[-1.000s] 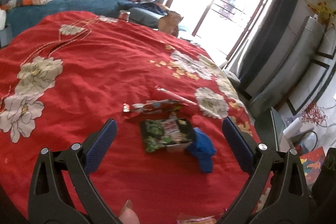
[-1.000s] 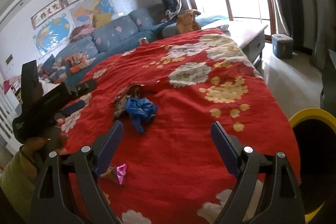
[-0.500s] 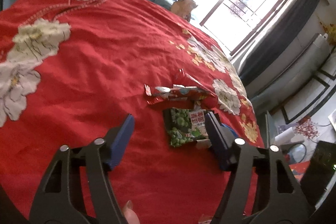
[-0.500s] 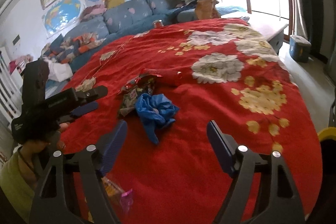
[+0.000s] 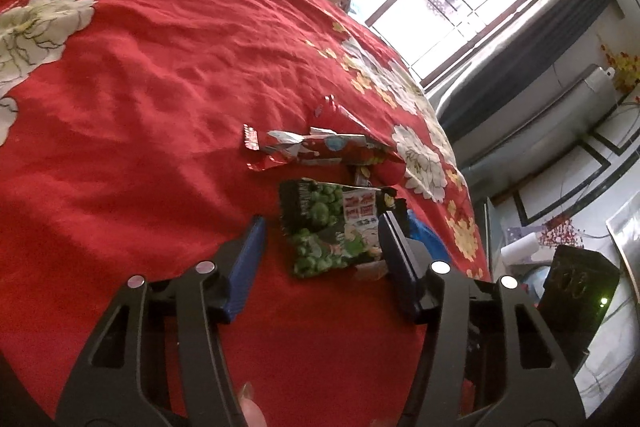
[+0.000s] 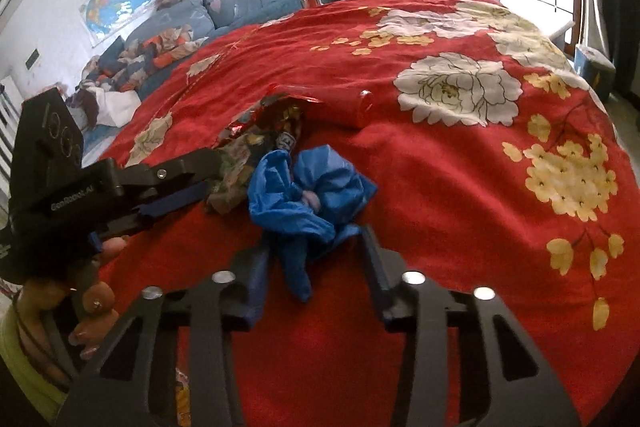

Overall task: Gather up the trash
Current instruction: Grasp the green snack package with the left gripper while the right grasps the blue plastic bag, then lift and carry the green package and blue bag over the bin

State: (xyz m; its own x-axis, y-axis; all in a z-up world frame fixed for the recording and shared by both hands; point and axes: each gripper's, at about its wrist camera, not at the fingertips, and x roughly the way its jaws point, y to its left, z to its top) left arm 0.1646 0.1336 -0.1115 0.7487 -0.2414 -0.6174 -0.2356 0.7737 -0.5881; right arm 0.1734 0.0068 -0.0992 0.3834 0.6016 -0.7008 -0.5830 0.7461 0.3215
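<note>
The left gripper point(image 5: 320, 227) is seen half-closed around a green snack packet point(image 5: 332, 229); its jaws have just been closing, with the right pad at the packet's edge and the left pad apart from it, so no grip is shown. A crumpled red wrapper point(image 5: 316, 149) lies just beyond the packet on the red bedspread point(image 5: 160, 87). The right gripper point(image 6: 316, 251) is seen narrowed about the lower tail of a crumpled blue bag point(image 6: 308, 195); its jaws have just been closing, and the pads are not seen pressing the bag. Left of the right gripper, the left gripper point(image 6: 208, 167) reaches into the trash pile.
</note>
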